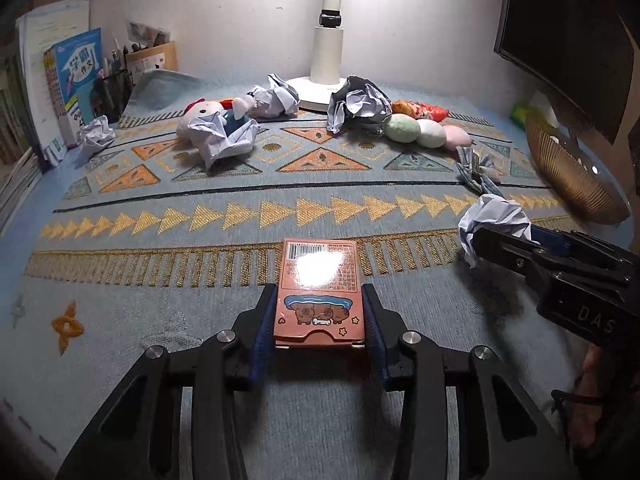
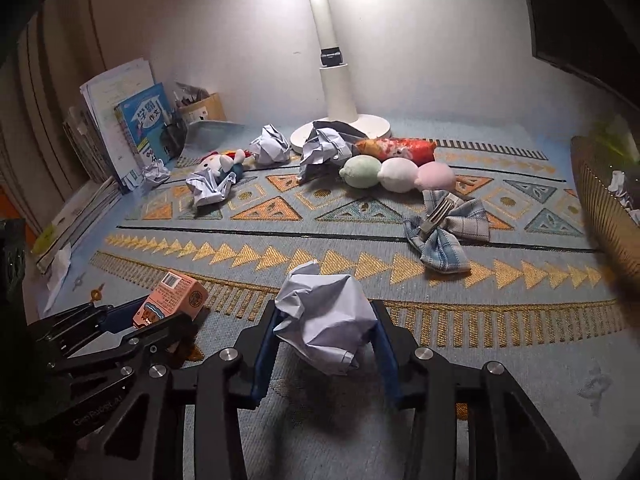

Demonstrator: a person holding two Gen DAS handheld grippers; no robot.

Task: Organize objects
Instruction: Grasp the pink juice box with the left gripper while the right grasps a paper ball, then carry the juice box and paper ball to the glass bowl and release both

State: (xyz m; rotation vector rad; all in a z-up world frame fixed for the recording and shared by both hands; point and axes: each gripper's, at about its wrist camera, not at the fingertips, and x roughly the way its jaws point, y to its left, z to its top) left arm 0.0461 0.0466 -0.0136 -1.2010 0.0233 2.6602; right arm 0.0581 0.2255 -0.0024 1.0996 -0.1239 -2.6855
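My left gripper [image 1: 319,312] is shut on a pink card box [image 1: 319,288] with cartoon animals and a barcode, held just above the patterned cloth. The box also shows in the right wrist view [image 2: 172,300] between the left gripper's fingers. My right gripper [image 2: 325,332] is shut on a crumpled paper ball [image 2: 324,316], which also shows at the right of the left wrist view [image 1: 494,220]. Several more paper balls [image 1: 96,132] [image 1: 358,100] lie at the back among a Hello Kitty plush [image 1: 208,116] and a pastel dumpling plush [image 1: 420,130].
A white lamp base [image 1: 316,92] stands at the back centre. Books [image 1: 76,80] and a pen holder [image 1: 112,92] line the back left. A ribbed gold bowl [image 1: 568,176] sits at the right under a dark monitor [image 1: 560,40]. A plaid bow clip [image 2: 444,228] lies mid-right.
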